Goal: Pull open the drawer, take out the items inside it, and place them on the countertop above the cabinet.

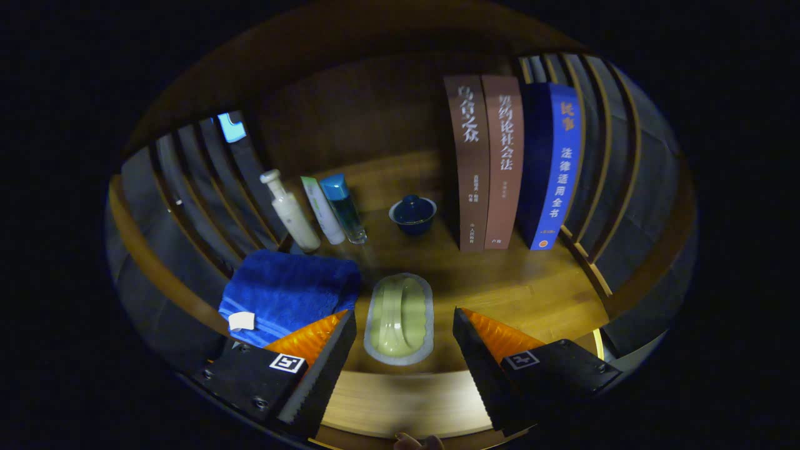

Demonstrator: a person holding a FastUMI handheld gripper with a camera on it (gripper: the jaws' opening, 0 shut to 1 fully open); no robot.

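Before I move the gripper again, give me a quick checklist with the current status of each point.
1. Gripper fingers open: ok, spread wide with nothing pressed between them.
2. Green oval item in clear packaging resting on the wooden countertop: ok, it lies flat between the fingertips.
3. Fingers free of that item: ok, a gap shows on both sides.
4. Blue towel out of the path: cannot tell; it lies right by the left finger, maybe touching.
5. Bottles, lidded blue cup and books undisturbed: ok, all upright beyond the fingers.
6. Drawer emptied: cannot tell.
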